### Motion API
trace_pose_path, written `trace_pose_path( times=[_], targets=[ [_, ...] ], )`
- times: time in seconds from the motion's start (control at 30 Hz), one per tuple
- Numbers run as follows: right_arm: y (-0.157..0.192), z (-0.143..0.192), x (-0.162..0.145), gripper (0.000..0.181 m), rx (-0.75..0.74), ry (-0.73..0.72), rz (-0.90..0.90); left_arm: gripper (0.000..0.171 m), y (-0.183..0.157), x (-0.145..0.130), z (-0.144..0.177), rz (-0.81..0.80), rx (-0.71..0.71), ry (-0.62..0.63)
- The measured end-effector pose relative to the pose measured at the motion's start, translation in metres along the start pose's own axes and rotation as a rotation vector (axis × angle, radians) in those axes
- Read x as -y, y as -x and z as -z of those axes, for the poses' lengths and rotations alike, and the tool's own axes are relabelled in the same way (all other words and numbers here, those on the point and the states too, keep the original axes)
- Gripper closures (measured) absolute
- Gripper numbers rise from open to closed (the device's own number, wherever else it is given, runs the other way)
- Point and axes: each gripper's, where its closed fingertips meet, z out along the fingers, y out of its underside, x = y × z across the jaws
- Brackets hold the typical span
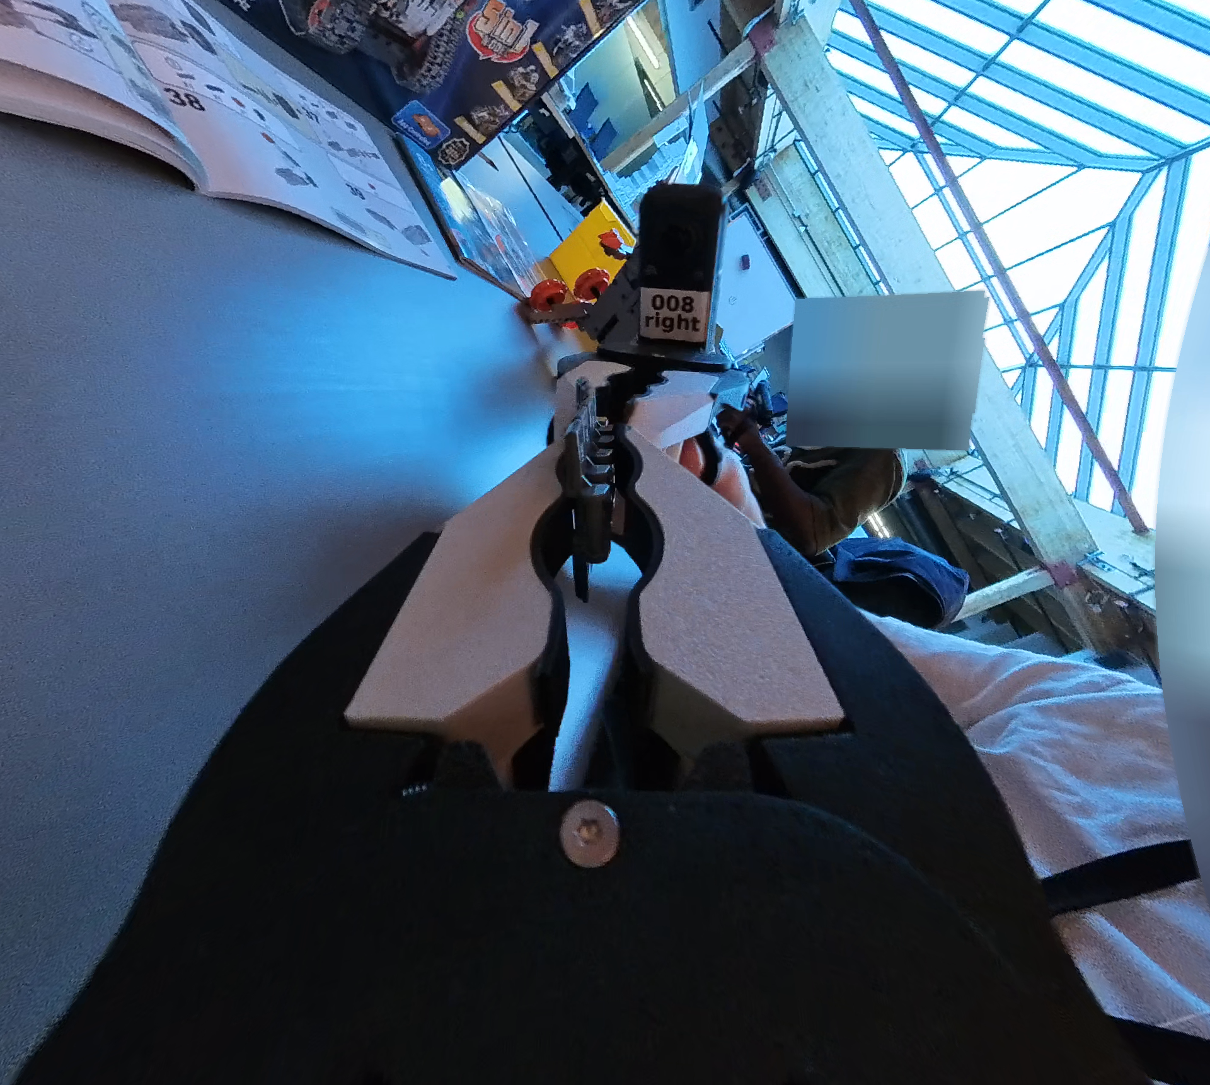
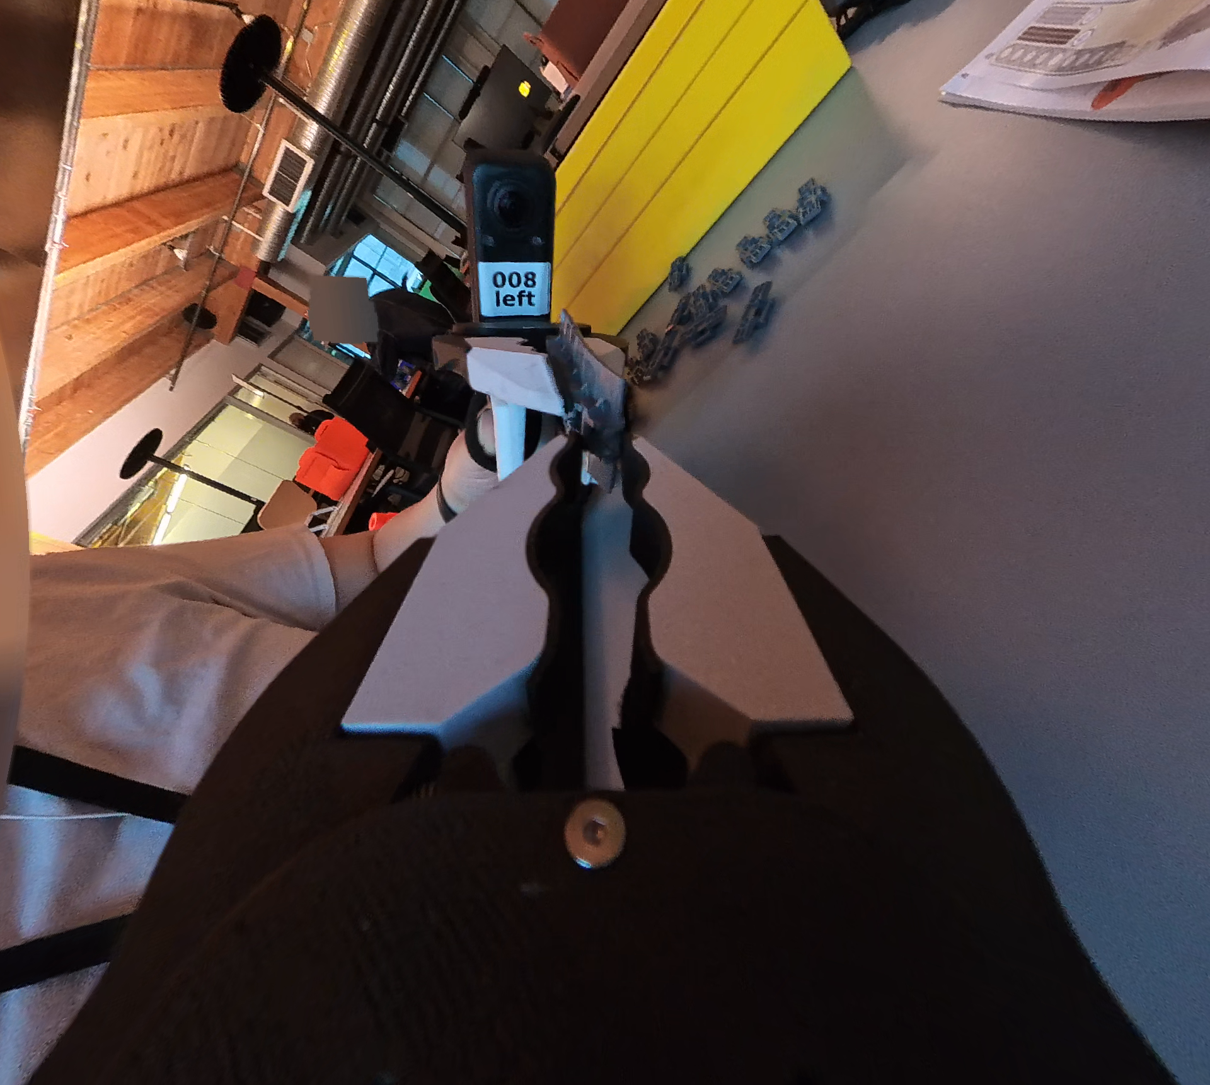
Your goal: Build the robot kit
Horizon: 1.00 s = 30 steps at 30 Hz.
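My left gripper [image 1: 592,457] is clamped on a dark grey toothed plastic strip [image 1: 589,464], held edge-on above the grey tabletop [image 1: 229,431]. My right gripper [image 2: 592,457] pinches the same strip [image 2: 592,392] from the opposite end, nose to nose with the left; how far its jaws bite is hard to make out. Small grey plastic links [image 2: 727,294] lie scattered beside a yellow bin [image 2: 694,136]. The open instruction booklet [image 1: 216,123] is cut off at the edge.
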Motion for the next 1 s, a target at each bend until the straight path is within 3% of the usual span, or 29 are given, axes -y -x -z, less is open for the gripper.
trace_pose_path(
  times=[0.17,0.2,0.27,0.37,0.6,0.77,0.9,1.0],
  targets=[
    [0.008,-0.002,-0.003,0.166,0.026,0.022,0.036,0.166,-0.003,0.007,0.003,0.035,-0.036,-0.036],
    [0.002,-0.002,-0.007,0.177,-0.020,0.045,0.070,0.166,-0.003,0.007,0.004,0.054,-0.048,-0.040],
    [-0.001,-0.002,-0.006,0.177,-0.083,0.056,0.166,0.166,-0.001,0.006,0.004,0.077,-0.047,-0.035],
    [0.001,0.004,0.004,0.162,-0.103,0.024,0.273,0.166,-0.001,0.008,0.005,0.127,-0.077,-0.047],
    [0.008,0.023,0.008,0.158,-0.278,0.065,1.075,0.166,0.003,-0.002,0.001,0.168,-0.070,0.017],
    [0.007,0.014,-0.006,0.158,-0.246,0.126,1.100,0.166,-0.003,-0.011,-0.003,0.168,-0.102,0.068],
    [0.006,0.013,-0.014,0.171,-0.246,0.173,1.143,0.166,-0.003,-0.019,-0.007,0.175,-0.105,0.118],
    [0.008,0.014,-0.015,0.173,-0.271,0.192,1.195,0.157,-0.008,-0.019,-0.007,0.204,-0.152,0.117]
  ],
)
